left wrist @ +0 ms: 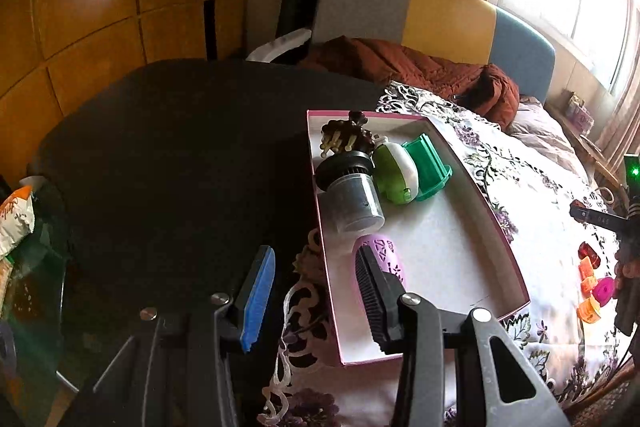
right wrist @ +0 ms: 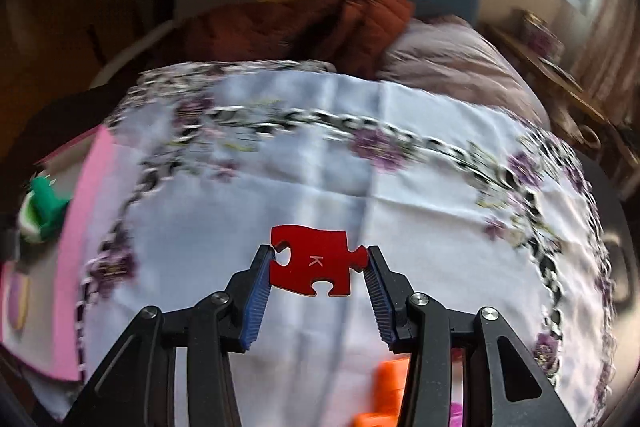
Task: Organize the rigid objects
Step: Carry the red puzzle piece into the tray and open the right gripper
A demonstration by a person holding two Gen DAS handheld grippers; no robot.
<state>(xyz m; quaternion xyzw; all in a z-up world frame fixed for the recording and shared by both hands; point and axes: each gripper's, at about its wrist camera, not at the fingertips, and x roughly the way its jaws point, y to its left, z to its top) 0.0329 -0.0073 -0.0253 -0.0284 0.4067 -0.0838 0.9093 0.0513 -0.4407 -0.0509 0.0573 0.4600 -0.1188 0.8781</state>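
My way into the pink box (left wrist: 516,279) lies open at its bare near half (bottles (left wrist: 356,203) crowd the far end); the purple case (left wrist: 384,251) blocks its left wall.

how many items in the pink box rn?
5. Brown claw clip far corner, black-capped jar below it, green-white bottle, green holder beside, purple piece nearest; more may hide behind the left claw.

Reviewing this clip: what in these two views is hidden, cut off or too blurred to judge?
- Purple case, left wrist view: its near end is hidden behind a left gripper finger.
- Orange pieces, right wrist view: blurred and cut off by the bottom edge, shape unclear.
- Pink box, right wrist view: motion-blurred, contents unreadable.
- Right gripper grips the red puzzle piece sharply.
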